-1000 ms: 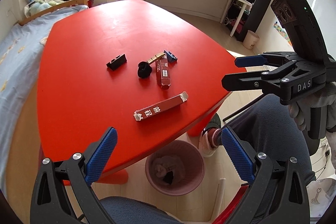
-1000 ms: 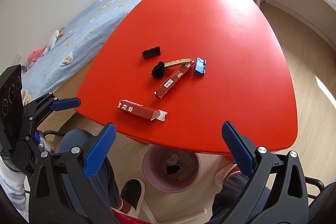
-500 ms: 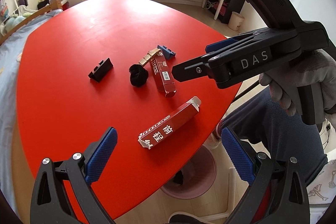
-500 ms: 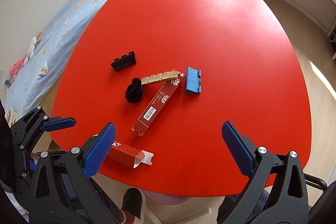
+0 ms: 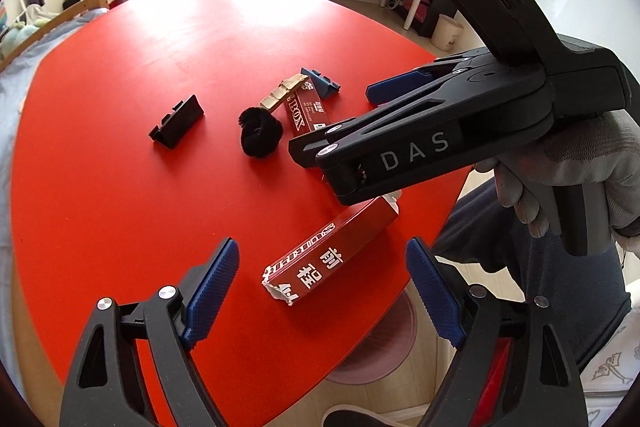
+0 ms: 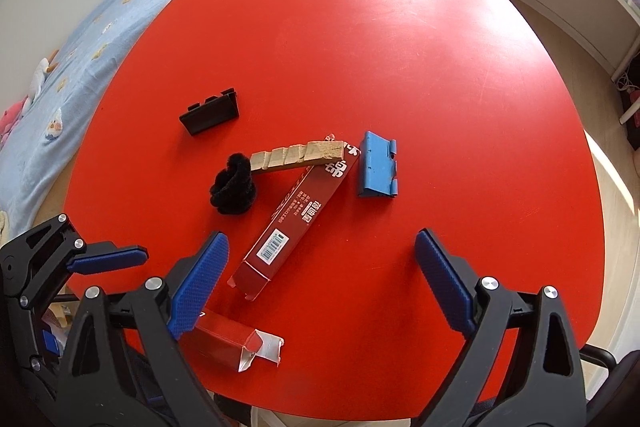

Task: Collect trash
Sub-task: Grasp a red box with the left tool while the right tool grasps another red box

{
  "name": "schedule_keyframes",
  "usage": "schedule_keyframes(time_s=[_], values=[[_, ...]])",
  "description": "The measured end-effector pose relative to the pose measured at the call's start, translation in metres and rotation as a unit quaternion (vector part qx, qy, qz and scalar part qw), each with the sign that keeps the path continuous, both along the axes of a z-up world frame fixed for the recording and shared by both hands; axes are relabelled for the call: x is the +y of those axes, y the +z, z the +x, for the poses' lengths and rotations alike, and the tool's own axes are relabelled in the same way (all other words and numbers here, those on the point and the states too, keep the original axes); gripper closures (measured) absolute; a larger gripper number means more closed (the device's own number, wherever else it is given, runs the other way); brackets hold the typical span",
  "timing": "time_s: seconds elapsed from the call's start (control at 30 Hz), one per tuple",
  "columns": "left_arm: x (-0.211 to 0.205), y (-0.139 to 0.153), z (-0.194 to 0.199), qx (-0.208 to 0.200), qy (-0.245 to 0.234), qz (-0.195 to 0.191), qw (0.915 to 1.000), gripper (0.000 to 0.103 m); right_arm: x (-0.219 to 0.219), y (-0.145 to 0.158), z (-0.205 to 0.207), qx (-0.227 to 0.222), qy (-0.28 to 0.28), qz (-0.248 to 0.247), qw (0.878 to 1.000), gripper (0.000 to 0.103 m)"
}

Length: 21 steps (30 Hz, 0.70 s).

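Trash lies on the red table (image 6: 400, 27): a long red carton (image 6: 296, 215), a second red carton with white characters (image 5: 332, 259) near the front edge, a black fuzzy ball (image 6: 234, 189), a tan wooden strip (image 6: 298, 155), a blue plastic clip (image 6: 378, 169) and a black plastic clip (image 6: 210, 111). My left gripper (image 5: 324, 289) is open, its fingers either side of the near carton's torn end. My right gripper (image 6: 320, 287) is open above the long carton's near end; in the left wrist view it (image 5: 404, 127) hangs over that carton (image 5: 306, 111).
A pink waste bin (image 5: 376, 347) stands on the floor under the table's front edge, mostly hidden. A bed with blue cover (image 6: 80, 39) runs along the table's left side. The person's legs (image 5: 520, 275) are at the right.
Both grippers moved forward and lower toward the trash. The left now straddles the near carton's end; the right came over the long carton.
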<state>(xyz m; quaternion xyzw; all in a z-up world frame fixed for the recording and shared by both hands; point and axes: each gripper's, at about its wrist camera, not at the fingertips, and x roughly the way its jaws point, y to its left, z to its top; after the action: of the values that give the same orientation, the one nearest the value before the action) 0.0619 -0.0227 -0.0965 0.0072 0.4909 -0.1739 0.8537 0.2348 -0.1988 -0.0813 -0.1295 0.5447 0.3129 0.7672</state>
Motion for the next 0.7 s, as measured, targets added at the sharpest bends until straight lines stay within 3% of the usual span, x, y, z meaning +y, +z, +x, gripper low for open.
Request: schedule_keyframes(time_s=[0.07,0.2,0.37,0.53,0.7], values=[[-0.001,-0.001,-0.001,0.001,0.000,0.000,1.0000,0.027,0.002,0.001,0.001,-0.005,0.001,0.000,1.000,0.015],[-0.002,-0.002,0.000,0.002,0.004,0.004,1.0000,0.037,0.003,0.003,-0.001,-0.020,0.010,-0.009,1.000,0.033],[-0.004,0.000,-0.002,0.002,0.014,0.010,0.9999,0.055,0.000,0.005,-0.001,-0.020,0.019,-0.008,1.000,0.052],[-0.007,0.001,-0.004,0.005,0.021,0.011,0.9997,0.074,-0.009,0.007,-0.001,-0.009,0.030,0.003,0.999,0.081],[-0.009,0.002,-0.008,0.008,0.031,0.009,0.9995,0.089,-0.018,0.010,-0.002,-0.003,0.040,0.018,0.999,0.088]])
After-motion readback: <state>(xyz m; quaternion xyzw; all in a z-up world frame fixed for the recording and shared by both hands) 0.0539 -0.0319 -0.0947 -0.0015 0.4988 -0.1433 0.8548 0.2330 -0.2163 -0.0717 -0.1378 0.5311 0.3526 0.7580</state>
